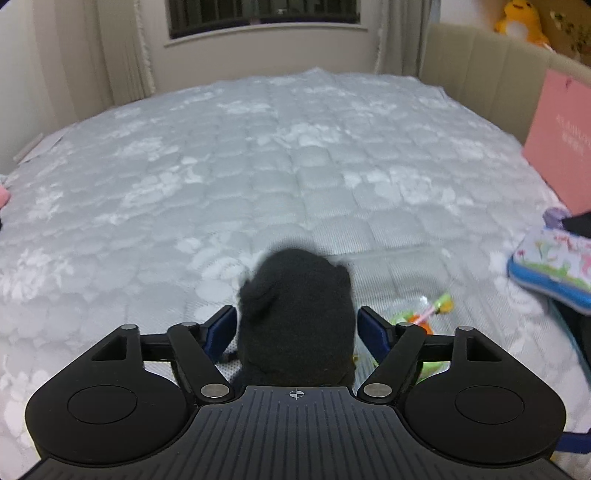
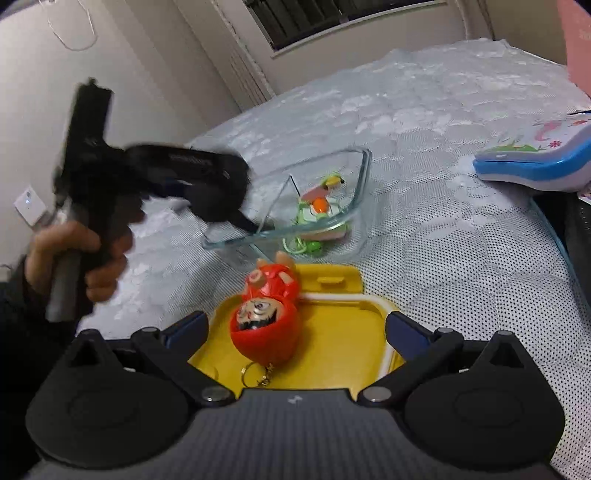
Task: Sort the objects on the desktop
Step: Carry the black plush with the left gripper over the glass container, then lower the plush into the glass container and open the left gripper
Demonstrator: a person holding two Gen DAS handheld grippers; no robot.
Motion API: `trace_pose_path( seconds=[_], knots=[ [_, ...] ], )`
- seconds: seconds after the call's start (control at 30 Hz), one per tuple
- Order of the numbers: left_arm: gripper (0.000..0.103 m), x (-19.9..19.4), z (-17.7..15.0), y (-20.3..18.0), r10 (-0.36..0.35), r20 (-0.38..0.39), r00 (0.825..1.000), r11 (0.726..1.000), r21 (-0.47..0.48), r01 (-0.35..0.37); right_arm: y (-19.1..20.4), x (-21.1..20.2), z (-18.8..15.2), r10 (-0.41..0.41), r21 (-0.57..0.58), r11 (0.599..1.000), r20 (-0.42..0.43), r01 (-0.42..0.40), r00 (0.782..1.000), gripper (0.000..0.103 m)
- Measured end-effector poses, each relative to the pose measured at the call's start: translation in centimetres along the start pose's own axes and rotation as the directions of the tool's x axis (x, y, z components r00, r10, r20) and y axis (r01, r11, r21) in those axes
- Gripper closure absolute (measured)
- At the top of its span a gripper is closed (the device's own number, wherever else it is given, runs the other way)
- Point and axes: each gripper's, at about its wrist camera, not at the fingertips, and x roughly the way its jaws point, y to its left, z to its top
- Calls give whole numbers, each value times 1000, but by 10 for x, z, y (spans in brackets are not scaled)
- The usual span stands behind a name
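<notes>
— Well, left view first: what's the left gripper [image 1: 297, 326] doing?
— A black plush [image 1: 295, 306] sits between its pads. Whether they press on it, I can't tell. Beyond lie a quilted bed cover [image 1: 258, 166], a window [image 1: 262, 14] and a pink box [image 1: 557, 147].
— And the right view?
— The right gripper [image 2: 297, 328] gapes empty over a red doll [image 2: 264, 328] on a yellow tray [image 2: 332, 332]. The plush hangs at the rim of the glass bowl [image 2: 364, 192], which looks tilted.
— Risk?
— Dropped there, it may catch the rim and tip the bowl on that soft cover, spilling the green toy [image 2: 317, 210].
</notes>
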Motion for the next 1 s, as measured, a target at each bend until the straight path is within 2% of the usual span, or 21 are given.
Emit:
trace_pose_path(
  seconds=[0.13, 0.2, 0.3, 0.37, 0.4, 0.43, 0.5, 0.6, 0.73, 0.87, 1.0],
  knots=[
    [14, -5, 6, 0, 16, 30, 999, 1000, 4, -16, -1, -1, 1, 7, 8, 1000, 2, -7, 1000, 0],
    [11, -14, 13, 6, 9, 61, 998, 999, -35, -7, -1, 0, 1, 6, 10, 1000, -1, -6, 1000, 0],
    [11, -23, 22, 20, -81, 78, 994, 988, -129, 90, -1, 2, 1, 11, 14, 1000, -4, -11, 1000, 0],
    [12, -21, 24, 27, -165, 55, 985, 966, -193, 173, -1, 3, 1, 14, 16, 1000, -7, -14, 1000, 0],
    [16, -16, 24, 29, -200, 32, 979, 955, -215, 202, 0, 4, 1, 17, 13, 1000, -9, -17, 1000, 0],
    [24, -9, 23, 30, -232, -4, 973, 945, -238, 224, 0, 4, 1, 19, 11, 1000, -11, -19, 1000, 0],
    [36, 4, 20, 31, -247, -57, 967, 937, -267, 224, 1, 4, 0, 20, 4, 1000, -12, -20, 1000, 0],
    [35, 19, 15, 33, -225, -91, 970, 938, -291, 190, 2, 2, -1, 18, -3, 1000, -12, -18, 1000, 0],
    [25, 37, 9, 34, -252, -144, 957, 923, -331, 194, 1, 4, -1, 13, 3, 1000, -14, -13, 1000, 0],
    [24, 44, 4, 31, -234, -134, 963, 932, -314, 182, 5, 7, -2, 14, -6, 1000, -21, -15, 1000, 0],
    [22, 29, 1, 38, -262, -96, 960, 918, -331, 217, 11, 4, -1, -15, -43, 999, -1, 15, 1000, 0]
  ],
)
